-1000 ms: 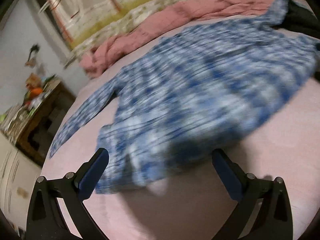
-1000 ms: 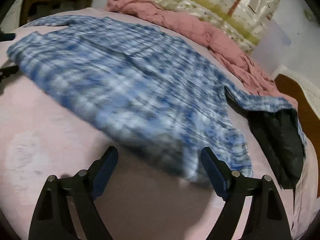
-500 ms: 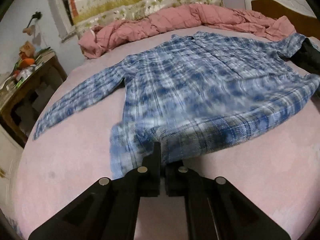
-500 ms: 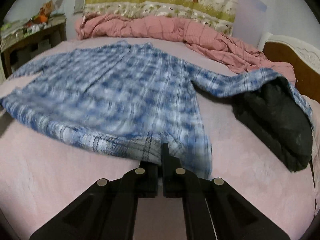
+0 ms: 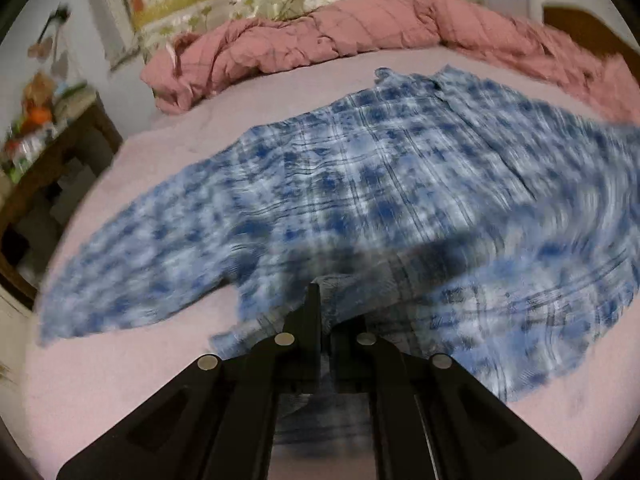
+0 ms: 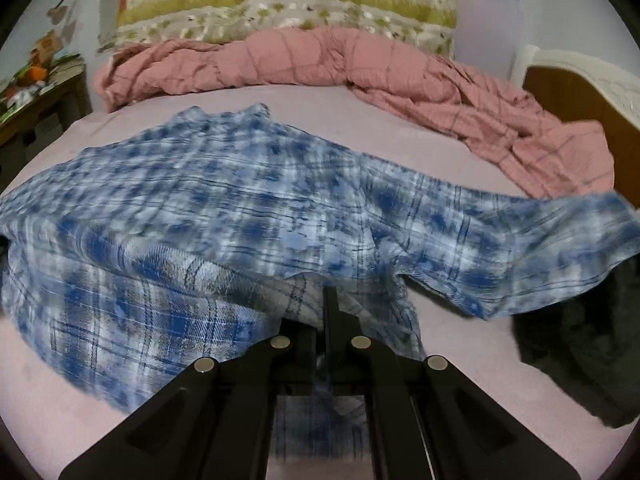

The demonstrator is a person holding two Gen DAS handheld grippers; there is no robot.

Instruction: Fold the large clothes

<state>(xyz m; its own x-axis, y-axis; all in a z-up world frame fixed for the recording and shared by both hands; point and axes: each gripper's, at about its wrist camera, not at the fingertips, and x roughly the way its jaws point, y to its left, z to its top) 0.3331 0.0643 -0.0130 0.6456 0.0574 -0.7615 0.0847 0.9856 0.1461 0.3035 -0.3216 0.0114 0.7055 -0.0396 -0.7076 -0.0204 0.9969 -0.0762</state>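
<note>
the blue and white plaid flannel shirt (image 5: 380, 184) lies spread over the pink sheet of the bed (image 5: 120, 360), its collar towards the far edge and its hem at the near edge, lifted off the sheet. the left hand-held gripper (image 5: 325, 312) is clenched on the hem near the shirt's left corner, with cloth bunched between its black fingers (image 5: 310, 316) and hanging below them. the right hand-held gripper (image 6: 326, 316) is likewise clamped on the hem (image 6: 304, 292) at the other corner, the fabric there raised and folding back over the body of the shirt. one sleeve (image 5: 132, 272) stretches towards the left edge of the bed; the other sleeve (image 6: 540, 240) reaches right, lying partly over a black garment (image 6: 580, 352). a crumpled pink quilt (image 6: 320, 64) runs along the far edge of the bed. both views are blurred.
</note>
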